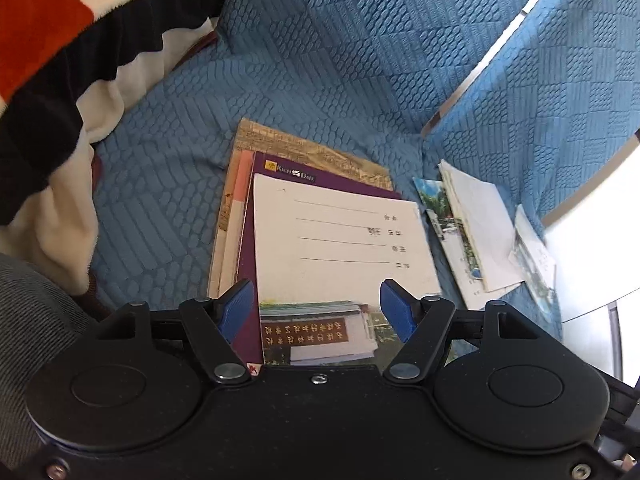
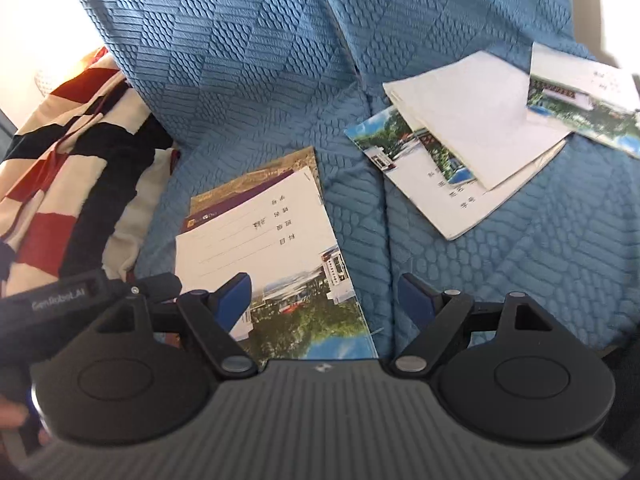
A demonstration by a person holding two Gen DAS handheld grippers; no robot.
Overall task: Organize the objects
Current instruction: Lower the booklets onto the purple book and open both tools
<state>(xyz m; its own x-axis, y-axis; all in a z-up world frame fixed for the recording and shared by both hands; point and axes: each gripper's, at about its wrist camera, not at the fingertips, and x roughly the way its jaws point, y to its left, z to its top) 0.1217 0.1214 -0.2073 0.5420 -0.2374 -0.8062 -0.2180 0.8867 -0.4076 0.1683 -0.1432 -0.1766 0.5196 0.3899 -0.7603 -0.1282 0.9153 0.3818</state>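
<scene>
Your left gripper (image 1: 316, 310), black-bodied with blue ribbed finger pads, fills the foreground of the left wrist view, its fingers spread wide apart and holding nothing; the pads stand over the near edge of the stack. Your right gripper (image 2: 326, 300), black with a grey ribbed housing, likewise has its fingers apart and empty, the left pad over the top booklet's photo end and the right pad over bare fabric. Beneath both lies the blue quilted sofa cover (image 1: 320, 60), its seat and backrest embossed with oval and bar patterns. At your left side rests a striped fleece blanket in red, black and cream (image 1: 60, 60), bunched against the backrest. On the seat sits the stack of books (image 1: 304, 216): a tan landscape-print volume at the bottom, a purple-covered book above it, and on top a white exercise booklet with ruled lines and a building photograph (image 1: 344, 248), all roughly aligned though fanned slightly at the far corners. Well apart to the right, on the neighbouring cushion, lies a loose pile of white booklets and papers with photo covers (image 2: 472, 140), overlapping at differing angles, with one further photo-covered booklet (image 2: 588, 108) touching the pile's far right edge.
</scene>
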